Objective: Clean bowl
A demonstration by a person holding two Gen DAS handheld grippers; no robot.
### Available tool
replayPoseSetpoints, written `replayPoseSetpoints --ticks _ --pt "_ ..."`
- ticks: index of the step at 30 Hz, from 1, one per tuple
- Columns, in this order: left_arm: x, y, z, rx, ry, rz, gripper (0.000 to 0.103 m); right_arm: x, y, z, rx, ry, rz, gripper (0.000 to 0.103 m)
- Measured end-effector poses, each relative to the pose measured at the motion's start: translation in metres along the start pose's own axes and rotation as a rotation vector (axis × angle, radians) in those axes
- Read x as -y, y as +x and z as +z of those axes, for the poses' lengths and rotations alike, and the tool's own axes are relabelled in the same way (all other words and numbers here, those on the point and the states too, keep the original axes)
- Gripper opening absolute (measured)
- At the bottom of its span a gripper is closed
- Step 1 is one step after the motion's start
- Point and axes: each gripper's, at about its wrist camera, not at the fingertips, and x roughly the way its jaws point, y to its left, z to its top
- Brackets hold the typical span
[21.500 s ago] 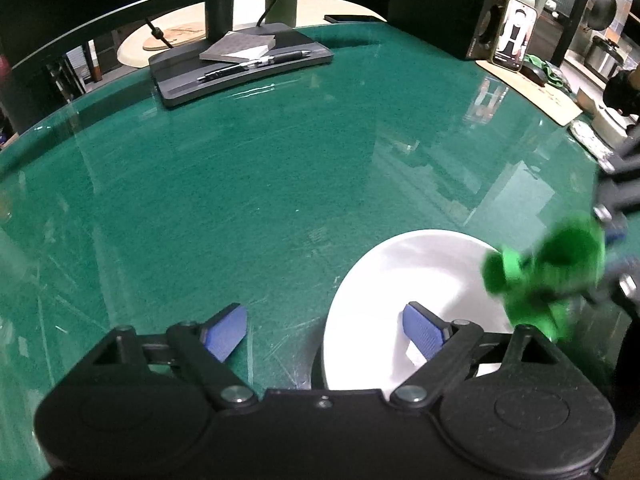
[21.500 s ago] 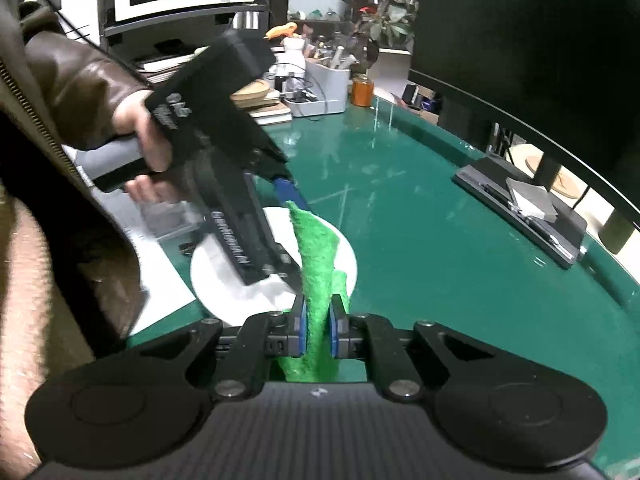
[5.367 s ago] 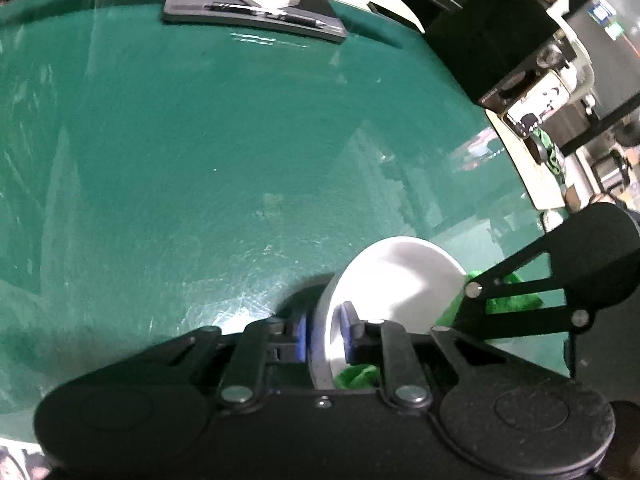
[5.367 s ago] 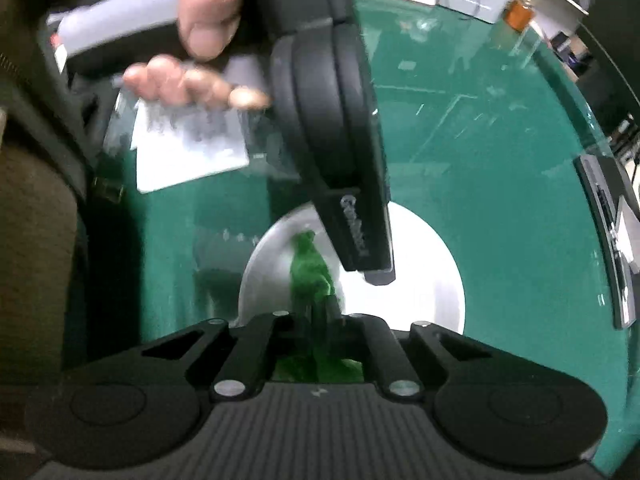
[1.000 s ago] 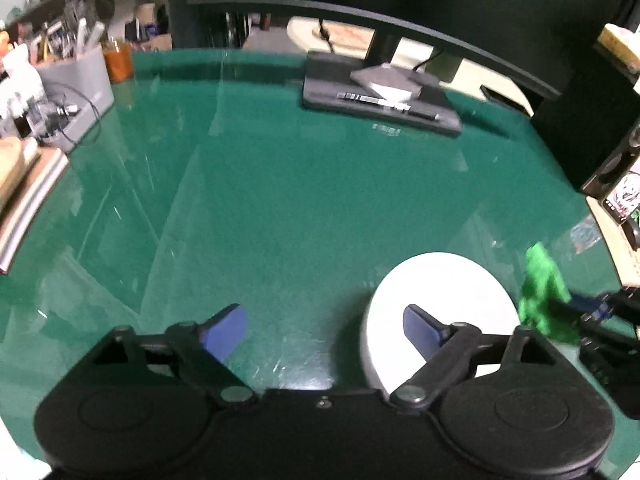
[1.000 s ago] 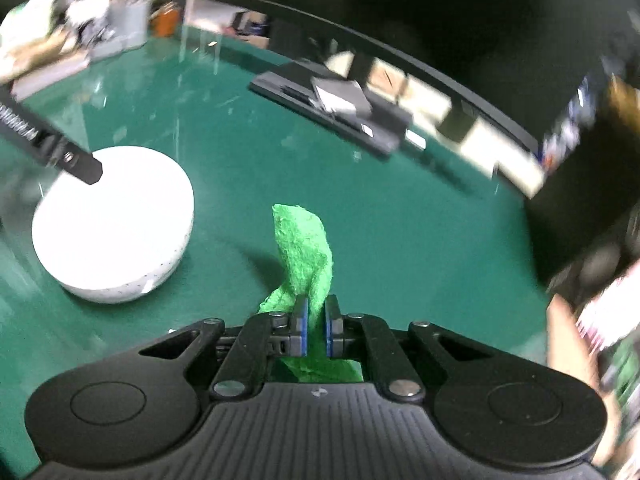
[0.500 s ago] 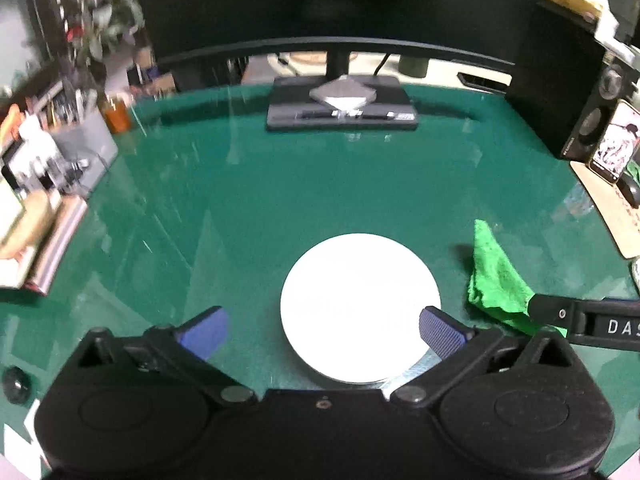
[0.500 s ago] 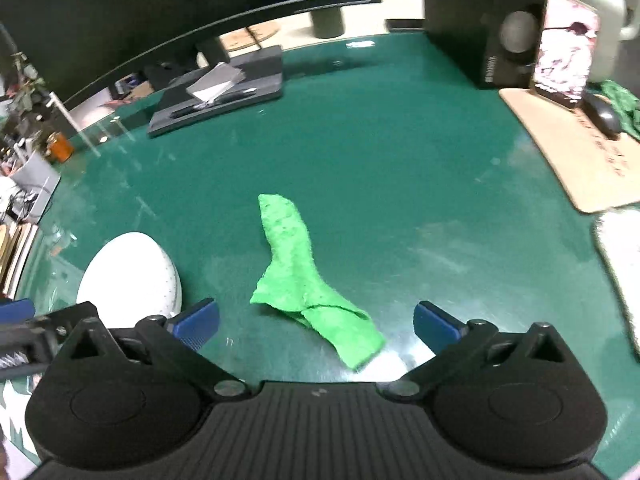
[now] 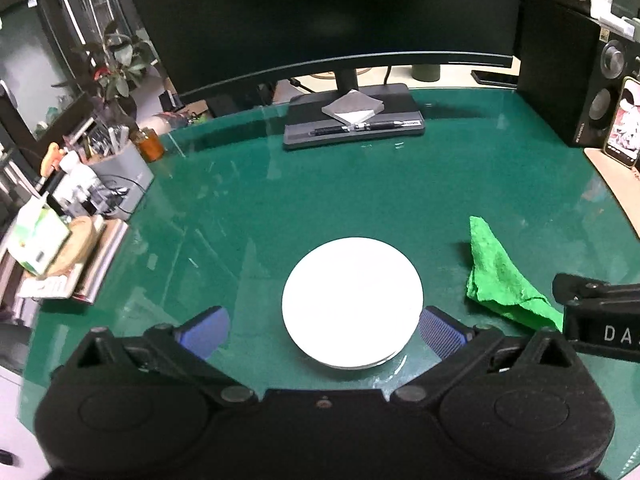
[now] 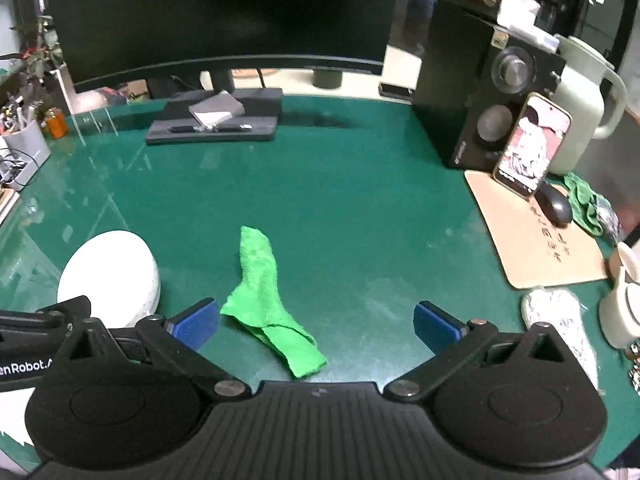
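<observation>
Both grippers have let go and pulled up and back. One second ago the right gripper (image 10: 316, 326) pinched the green cloth (image 10: 266, 304); its jaws have just opened wide, and the cloth now lies flat on the green table (image 10: 360, 216), under and between its fingers, touching neither. The left gripper (image 9: 324, 330) is wide apart too, with nothing in it. The white bowl (image 9: 352, 300) sits upside down just ahead, between its fingers. Wiping looks finished. If any move is left, it is only to lift both grippers clear.
</observation>
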Motion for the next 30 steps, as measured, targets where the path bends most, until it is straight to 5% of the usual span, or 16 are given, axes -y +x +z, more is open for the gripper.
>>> replayPoseSetpoints --ticks 6,11,30 --pt "-0.008 -0.019 0.001 -0.034 -0.027 0.008 0.102 -0.009 -0.028 0.003 0.077 -0.041 -0.006 0.103" --pt "-0.005 -0.003 -0.007 -0.124 -0.024 -0.035 0.102 -0.007 -0.018 -0.001 0.013 -0.02 -0.037 0.103" --pt "-0.015 -0.001 -0.005 -0.135 0.008 -0.042 0.102 -0.016 -0.005 -0.003 -0.059 0.022 -0.046 0.103"
